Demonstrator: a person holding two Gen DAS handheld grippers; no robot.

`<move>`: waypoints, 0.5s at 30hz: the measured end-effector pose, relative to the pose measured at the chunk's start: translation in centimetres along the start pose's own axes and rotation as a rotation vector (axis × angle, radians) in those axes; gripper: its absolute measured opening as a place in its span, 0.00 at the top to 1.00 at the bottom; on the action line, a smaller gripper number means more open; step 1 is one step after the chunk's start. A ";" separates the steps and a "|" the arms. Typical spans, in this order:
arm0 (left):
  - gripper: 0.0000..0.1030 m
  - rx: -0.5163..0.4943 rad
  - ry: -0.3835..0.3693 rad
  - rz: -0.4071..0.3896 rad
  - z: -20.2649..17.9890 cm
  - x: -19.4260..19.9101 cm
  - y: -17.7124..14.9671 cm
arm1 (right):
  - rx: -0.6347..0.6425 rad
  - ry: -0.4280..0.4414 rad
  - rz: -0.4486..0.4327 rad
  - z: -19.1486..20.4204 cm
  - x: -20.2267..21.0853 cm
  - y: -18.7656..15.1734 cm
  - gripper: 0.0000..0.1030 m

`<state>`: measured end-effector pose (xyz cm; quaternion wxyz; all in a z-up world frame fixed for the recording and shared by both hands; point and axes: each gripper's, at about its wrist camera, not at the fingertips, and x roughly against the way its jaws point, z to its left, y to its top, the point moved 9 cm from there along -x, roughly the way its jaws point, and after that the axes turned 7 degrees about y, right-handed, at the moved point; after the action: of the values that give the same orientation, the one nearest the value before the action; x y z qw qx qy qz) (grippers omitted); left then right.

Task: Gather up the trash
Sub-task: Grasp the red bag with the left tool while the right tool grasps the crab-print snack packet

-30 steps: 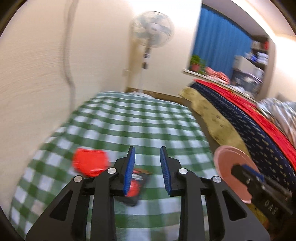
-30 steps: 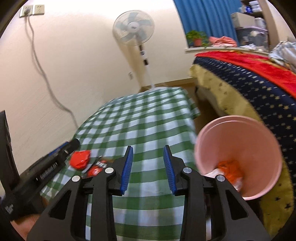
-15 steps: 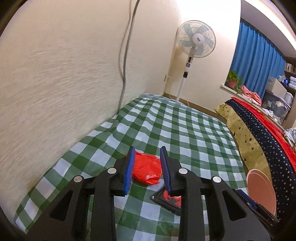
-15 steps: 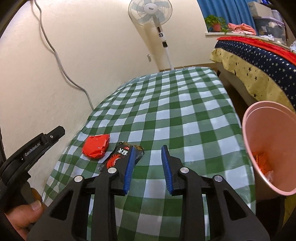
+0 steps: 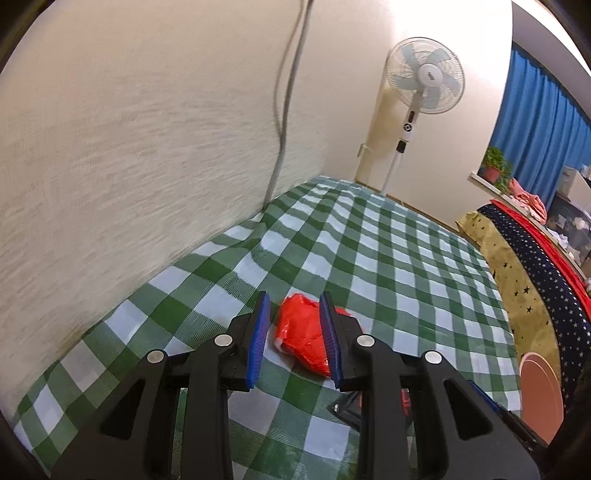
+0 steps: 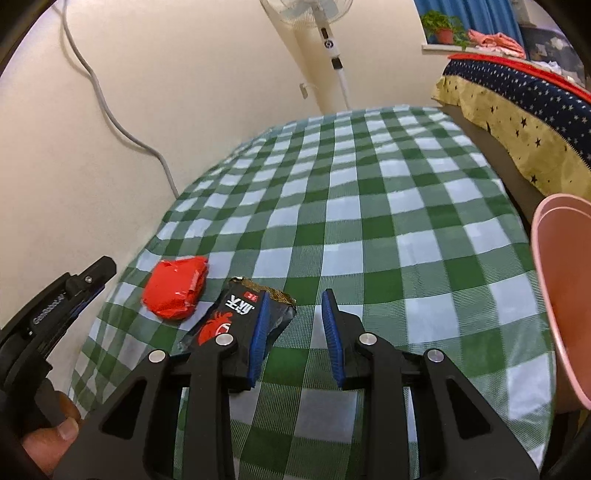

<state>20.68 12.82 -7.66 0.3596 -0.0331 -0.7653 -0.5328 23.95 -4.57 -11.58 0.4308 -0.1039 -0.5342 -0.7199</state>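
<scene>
Moved: left gripper [image 5: 293,332] has closed in on the wrapper.
Red wrapper [image 5: 304,341]: crumpled, glossy, between spread jaws.
Right gripper [image 6: 293,332]: agape, hovering.

I count two pieces of trash on my checked cloth [image 6: 369,206]: one crumpled red wrapper [image 6: 174,288] and one black snack packet [image 6: 236,317]. One pink bin [image 6: 565,295]. One standing fan [image 5: 424,81]. One potted plant [image 6: 441,26].
</scene>
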 end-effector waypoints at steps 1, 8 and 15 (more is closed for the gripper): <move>0.73 0.003 0.002 0.005 0.1 -0.2 -0.2 | -0.007 0.004 0.009 -0.1 -0.3 0.1 0.72; 0.72 0.004 -0.003 0.036 -0.2 -1.3 -1.0 | -0.004 -0.001 0.099 -0.2 -2.5 -0.2 0.73; 0.50 -0.001 -0.023 0.082 -0.9 -2.5 -1.6 | 0.020 0.023 0.122 0.2 -3.1 -0.3 1.00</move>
<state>22.30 12.15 -10.26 0.3724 -0.0705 -0.7672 -0.5175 25.58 -2.77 -13.56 0.4811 -0.1237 -0.5293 -0.6878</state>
